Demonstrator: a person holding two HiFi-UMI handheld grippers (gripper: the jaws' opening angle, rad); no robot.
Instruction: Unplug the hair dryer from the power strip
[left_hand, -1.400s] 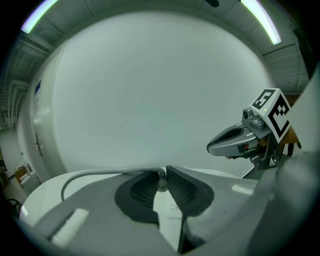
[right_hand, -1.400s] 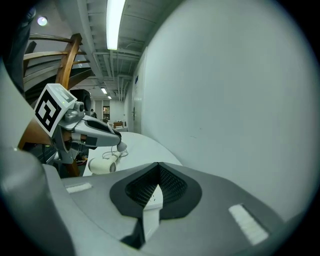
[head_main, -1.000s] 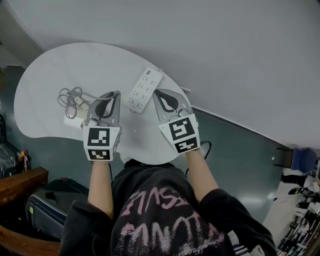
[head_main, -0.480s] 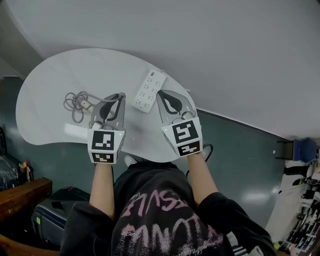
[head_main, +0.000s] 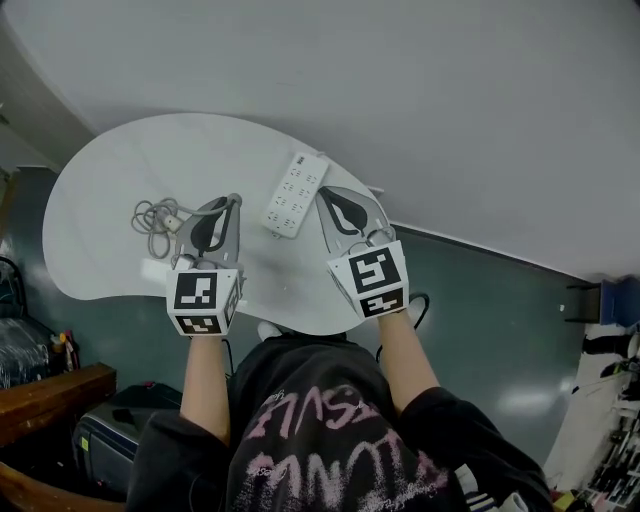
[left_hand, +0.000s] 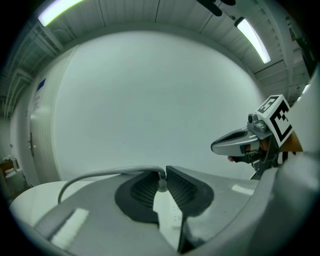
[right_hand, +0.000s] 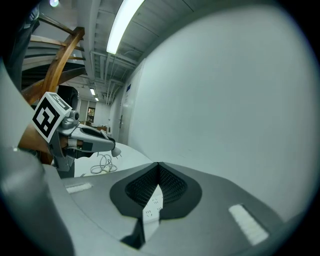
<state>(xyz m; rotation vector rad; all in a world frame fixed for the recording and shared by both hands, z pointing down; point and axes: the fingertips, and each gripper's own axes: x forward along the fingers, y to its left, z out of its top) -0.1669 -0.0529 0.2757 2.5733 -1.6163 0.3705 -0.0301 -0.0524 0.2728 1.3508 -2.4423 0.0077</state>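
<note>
The white power strip lies on the white table between my two grippers, with no plug in its sockets. My left gripper is shut on the small white plug at the end of the grey cord, held above the table and apart from the strip. The cord runs back to a loose coil. A white body, probably the hair dryer, shows partly beside the left gripper. My right gripper is shut on nothing, just right of the strip; the strip shows below its jaws.
The table's curved front edge is close to the person's body. A pale wall rises right behind the table. Dark floor lies on both sides, with a dark case at the lower left.
Both grippers have lifted a little off the table together. The left one still holds the plug; the right one stays shut and empty.
</note>
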